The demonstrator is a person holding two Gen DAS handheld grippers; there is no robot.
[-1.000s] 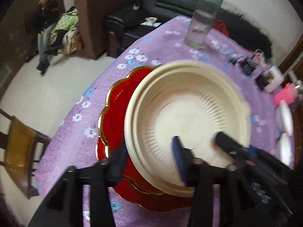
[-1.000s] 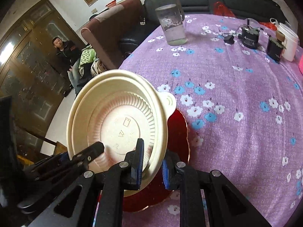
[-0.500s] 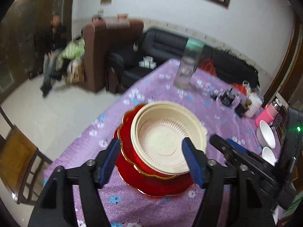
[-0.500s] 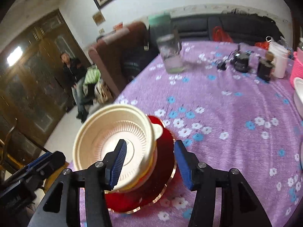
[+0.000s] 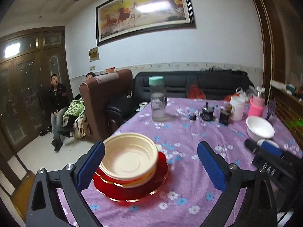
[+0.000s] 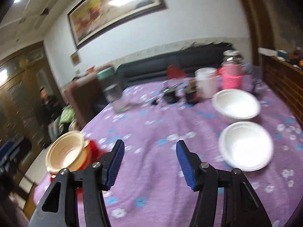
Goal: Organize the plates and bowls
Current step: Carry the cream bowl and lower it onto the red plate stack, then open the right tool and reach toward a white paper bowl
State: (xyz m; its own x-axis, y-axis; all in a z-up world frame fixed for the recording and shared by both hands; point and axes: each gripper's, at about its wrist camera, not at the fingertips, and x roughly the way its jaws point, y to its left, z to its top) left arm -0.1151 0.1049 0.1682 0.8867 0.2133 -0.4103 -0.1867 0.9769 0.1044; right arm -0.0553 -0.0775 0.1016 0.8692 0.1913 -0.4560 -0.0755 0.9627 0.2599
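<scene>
The cream ribbed plastic bowl (image 5: 130, 160) is sitting stacked on red scalloped plates (image 5: 132, 187) at lower left; both jaws, just opening, are gaping empty, and two white round bowls (image 6: 246, 147) at right are awaiting stacking.

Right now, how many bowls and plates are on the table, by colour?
Cream bowl: 1
Red plates: at least 2 stacked, exact number unclear
White bowls: 2
Total: at least 5
</scene>
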